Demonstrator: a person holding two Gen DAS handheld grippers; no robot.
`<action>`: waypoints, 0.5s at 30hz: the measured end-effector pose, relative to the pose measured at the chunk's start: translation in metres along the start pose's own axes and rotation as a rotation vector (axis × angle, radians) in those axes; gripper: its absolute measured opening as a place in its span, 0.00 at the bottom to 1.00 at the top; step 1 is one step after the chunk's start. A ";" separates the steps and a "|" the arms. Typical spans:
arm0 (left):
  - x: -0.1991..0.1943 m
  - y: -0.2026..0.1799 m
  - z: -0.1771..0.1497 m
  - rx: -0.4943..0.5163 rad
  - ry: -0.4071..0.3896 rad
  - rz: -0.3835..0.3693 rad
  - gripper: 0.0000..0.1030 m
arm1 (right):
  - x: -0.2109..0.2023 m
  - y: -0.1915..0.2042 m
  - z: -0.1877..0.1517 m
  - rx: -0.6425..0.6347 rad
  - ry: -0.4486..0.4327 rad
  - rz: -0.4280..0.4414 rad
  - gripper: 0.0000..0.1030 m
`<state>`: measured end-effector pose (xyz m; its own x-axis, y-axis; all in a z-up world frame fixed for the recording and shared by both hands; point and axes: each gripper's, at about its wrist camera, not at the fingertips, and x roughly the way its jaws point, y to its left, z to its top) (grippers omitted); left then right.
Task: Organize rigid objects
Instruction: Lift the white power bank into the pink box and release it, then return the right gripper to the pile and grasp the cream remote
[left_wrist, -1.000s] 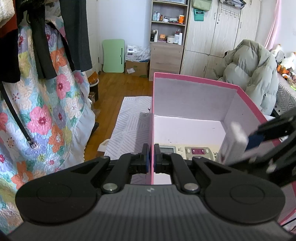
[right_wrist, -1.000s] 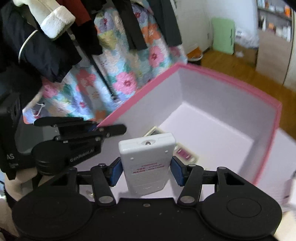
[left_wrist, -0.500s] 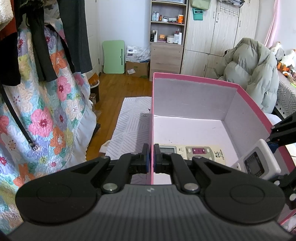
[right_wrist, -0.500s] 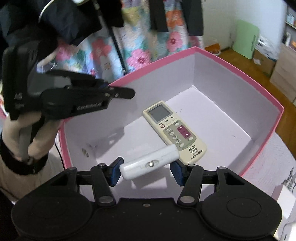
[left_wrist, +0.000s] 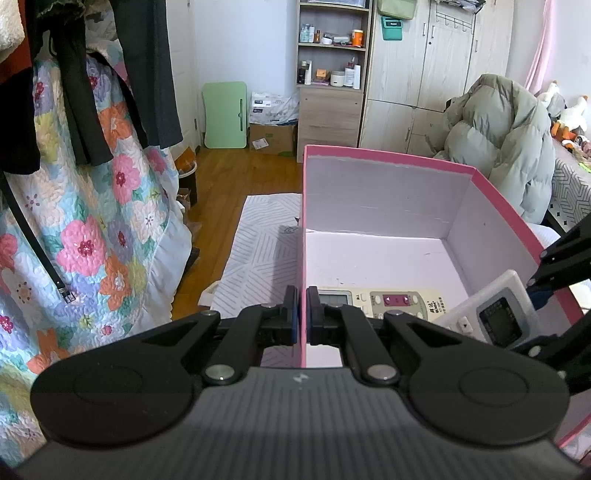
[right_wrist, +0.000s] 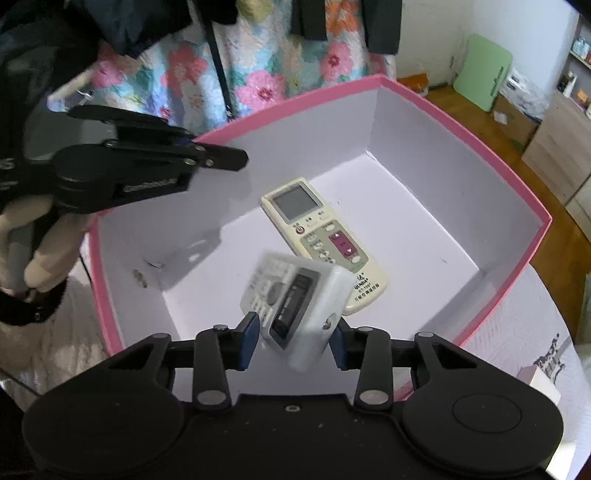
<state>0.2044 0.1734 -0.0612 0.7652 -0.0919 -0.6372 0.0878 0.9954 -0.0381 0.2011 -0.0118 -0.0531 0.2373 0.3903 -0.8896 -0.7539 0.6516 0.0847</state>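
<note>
A pink box (left_wrist: 388, 157) with white inner walls stands open. My left gripper (left_wrist: 302, 314) is shut on its near wall, one pad on each side; the right wrist view shows that left gripper (right_wrist: 236, 160) clamped on the rim, a hand behind it. On the box (right_wrist: 461, 122) floor lies a beige remote (right_wrist: 325, 236), also seen as the beige remote (left_wrist: 399, 299). My right gripper (right_wrist: 293, 341) hangs over the box with its jaws closing on a white remote (right_wrist: 299, 295), which sits blurred and tilted between the pads. The white remote (left_wrist: 491, 317) shows its screen.
A floral quilt (left_wrist: 92, 221) and dark hanging clothes (left_wrist: 147, 74) fill the left. Beyond the box lie a striped rug (left_wrist: 262, 251) and wooden floor, with a shelf unit (left_wrist: 328, 74), wardrobe and a puffer jacket (left_wrist: 498, 136). A small white box (right_wrist: 543, 384) sits right of the pink box.
My right gripper has swung over the box and tipped downward. The white remote turned in its jaws from upright to tilted, and the pads have drawn closer. The left gripper has not moved.
</note>
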 end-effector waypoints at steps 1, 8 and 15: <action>0.000 0.000 0.000 -0.001 0.000 0.000 0.04 | 0.002 0.001 0.001 0.025 0.010 0.002 0.43; 0.001 0.000 0.000 -0.002 -0.001 -0.001 0.04 | -0.009 0.007 0.003 0.167 0.049 0.008 0.44; 0.000 -0.001 -0.001 -0.003 0.001 -0.001 0.04 | -0.068 -0.003 -0.006 0.179 -0.155 -0.197 0.77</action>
<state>0.2039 0.1725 -0.0624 0.7645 -0.0930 -0.6379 0.0867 0.9954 -0.0413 0.1835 -0.0447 0.0047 0.4689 0.3306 -0.8191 -0.5676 0.8232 0.0073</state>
